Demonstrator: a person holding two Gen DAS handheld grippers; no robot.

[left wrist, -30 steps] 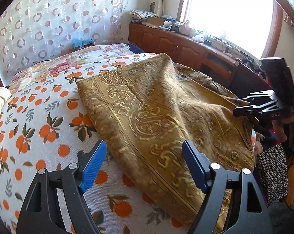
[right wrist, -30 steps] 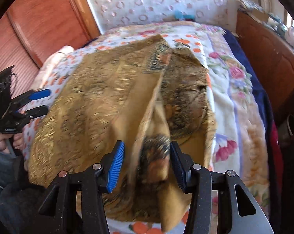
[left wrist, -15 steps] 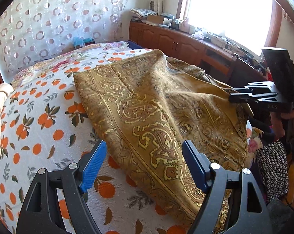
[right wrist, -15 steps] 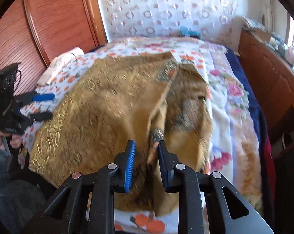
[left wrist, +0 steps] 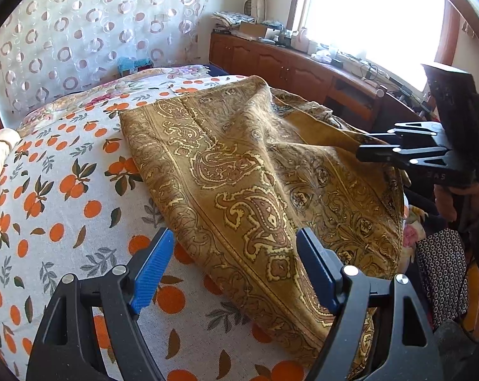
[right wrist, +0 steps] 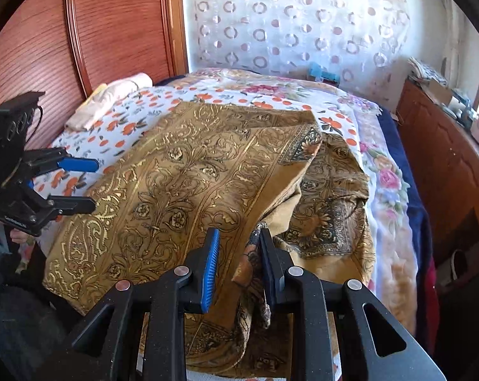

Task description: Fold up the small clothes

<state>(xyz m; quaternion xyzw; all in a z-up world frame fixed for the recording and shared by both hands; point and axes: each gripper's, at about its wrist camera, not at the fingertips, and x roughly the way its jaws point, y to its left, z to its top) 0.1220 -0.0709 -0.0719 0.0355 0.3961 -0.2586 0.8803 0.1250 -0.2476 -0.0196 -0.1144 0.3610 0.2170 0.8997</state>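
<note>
Left tool point(left wrist: 231, 270) hanging spread over the near-left edge of the cloth point(left wrist: 239, 171), nothing between its pads, likely waiting to take that edge. Cloth draped across the bed point(left wrist: 58, 197), over an orange-print sheet, a lifted ridge running to the right. Right tool point(right wrist: 239, 263) pinching a gathered fold of cloth, probably to carry it over for a fold. Wooden cabinets point(left wrist: 271, 63) and bright window point(left wrist: 366, 9) at far right.

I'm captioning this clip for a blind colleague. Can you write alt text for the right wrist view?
The right gripper pinches a bunched edge of a gold paisley cloth spread over a bed with an orange-print sheet. At far left, the left gripper hovers open beside the cloth.
</note>
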